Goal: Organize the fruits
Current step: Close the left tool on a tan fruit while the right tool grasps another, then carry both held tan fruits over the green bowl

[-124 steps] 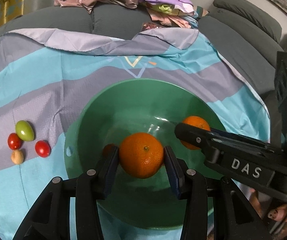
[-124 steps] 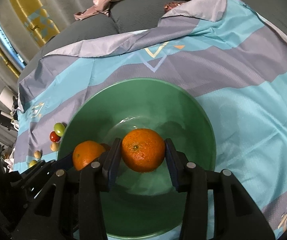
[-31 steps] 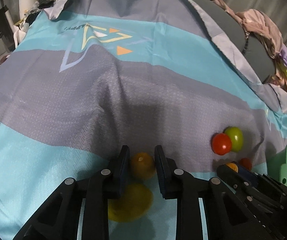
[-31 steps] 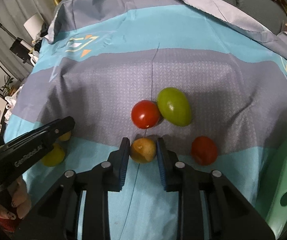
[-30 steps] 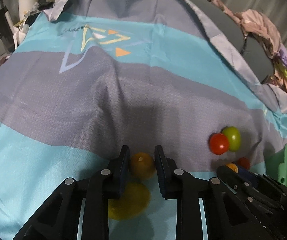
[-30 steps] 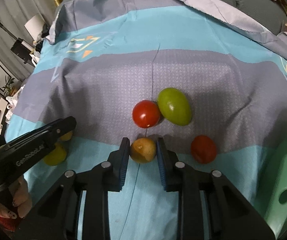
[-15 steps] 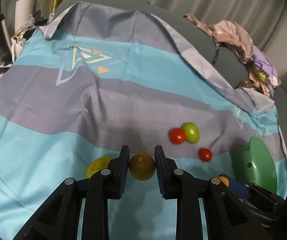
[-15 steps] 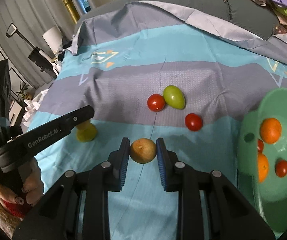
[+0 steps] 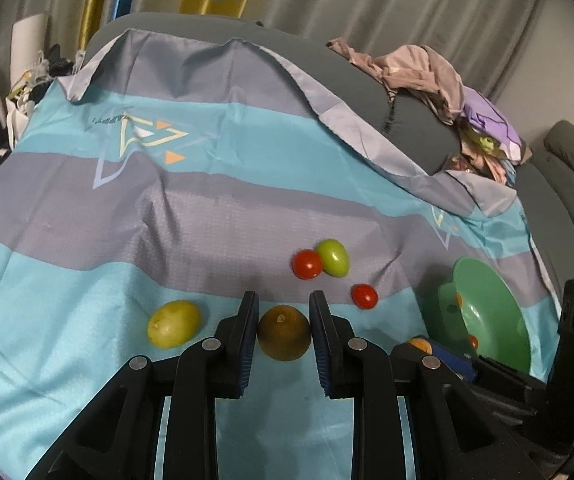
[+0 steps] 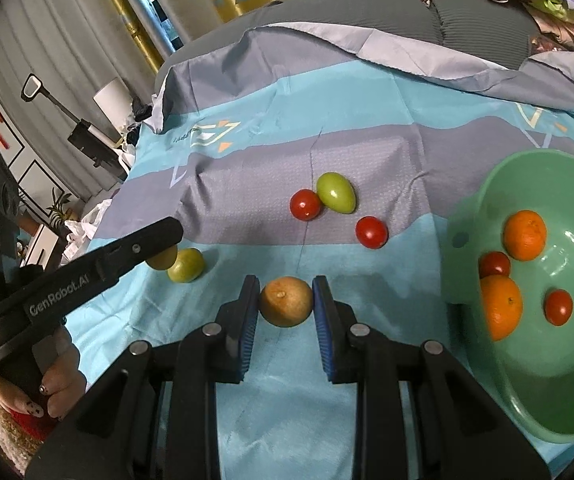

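- The left gripper [image 9: 281,330] is clamped on a small brownish-yellow round fruit [image 9: 283,333]; the right gripper [image 10: 285,303] pinches a similar orange-tan fruit [image 10: 285,301]. Both fruits sit between the blue pads, clear of the striped sheet [image 9: 87,280].
- The relation that counts: the green bowl [image 10: 463,216] lies to the right of both grippers, toward the sheet's right edge. In the right wrist view it is just beside the gripper; in the left wrist view it is well off to the right, beyond the other tool. So the right hand looks the nearer, and the left must cross further.
- The bowl already holds two oranges [image 10: 524,234] and small red fruits [image 10: 558,307].
- Loose on the sheet are a green fruit [image 10: 336,192] touching a red tomato [image 10: 305,204], another tomato [image 10: 371,232] nearer the bowl, and a yellow-green fruit [image 9: 173,323] toward the left.
- Hard to make out: in the left wrist view the bowl's near side is cut off by the right tool's black body, and in the right wrist view the bowl's far right runs out of frame. What kind of fruit each gripper holds I cannot tell.
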Available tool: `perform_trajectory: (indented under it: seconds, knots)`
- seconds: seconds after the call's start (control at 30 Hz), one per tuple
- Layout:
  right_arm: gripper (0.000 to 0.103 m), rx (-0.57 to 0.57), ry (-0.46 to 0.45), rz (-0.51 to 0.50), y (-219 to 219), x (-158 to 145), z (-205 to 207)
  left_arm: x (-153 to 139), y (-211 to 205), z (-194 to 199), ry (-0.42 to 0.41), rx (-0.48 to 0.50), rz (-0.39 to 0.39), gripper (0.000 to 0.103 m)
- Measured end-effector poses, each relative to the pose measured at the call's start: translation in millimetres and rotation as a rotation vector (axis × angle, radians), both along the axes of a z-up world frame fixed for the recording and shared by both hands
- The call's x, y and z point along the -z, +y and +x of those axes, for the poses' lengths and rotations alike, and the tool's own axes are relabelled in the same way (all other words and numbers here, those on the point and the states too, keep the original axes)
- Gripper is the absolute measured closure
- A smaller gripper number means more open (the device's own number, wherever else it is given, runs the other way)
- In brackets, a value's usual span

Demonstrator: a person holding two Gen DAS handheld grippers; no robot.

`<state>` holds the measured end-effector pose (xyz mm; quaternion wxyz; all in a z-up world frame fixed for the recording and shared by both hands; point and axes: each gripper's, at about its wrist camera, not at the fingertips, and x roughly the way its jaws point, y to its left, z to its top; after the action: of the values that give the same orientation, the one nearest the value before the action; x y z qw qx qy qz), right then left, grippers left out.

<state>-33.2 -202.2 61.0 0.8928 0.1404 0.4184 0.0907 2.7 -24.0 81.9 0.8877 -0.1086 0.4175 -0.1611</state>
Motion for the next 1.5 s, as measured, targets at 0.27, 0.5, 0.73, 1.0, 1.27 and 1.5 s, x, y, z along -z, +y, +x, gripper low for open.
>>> perform_trajectory:
  seconds: [0.27,0.5,0.73,1.0,1.27,1.5]
  knots:
    - [0.075,0.033,-0.049,0.028,-17.5,-15.5,-11.2,-8.7,-6.4,-11.1,-0.033,0.038,-0.005,0.077]
    - [0.075,0.073,-0.091,0.052,-37.0,-29.4,-21.5,-14.8,-13.8,-20.3,-0.049,0.079,-0.02,0.077]
    - [0.075,0.089,-0.113,0.061,-46.8,-36.7,-27.9,-21.3,-25.7,-29.9,-0.075,0.12,-0.02,0.077]
    - [0.075,0.095,-0.135,0.068,-51.5,-43.3,-33.2,-26.0,-34.9,-37.5,-0.091,0.148,-0.029,0.077]
    - [0.075,0.108,-0.155,0.064,-54.6,-49.0,-41.2,-32.6,-46.9,-46.2,-0.113,0.197,-0.042,0.077]
    - [0.075,0.121,-0.175,0.067,-60.6,-54.9,-47.6,-35.9,-58.3,-50.6,-0.122,0.236,-0.054,0.077]
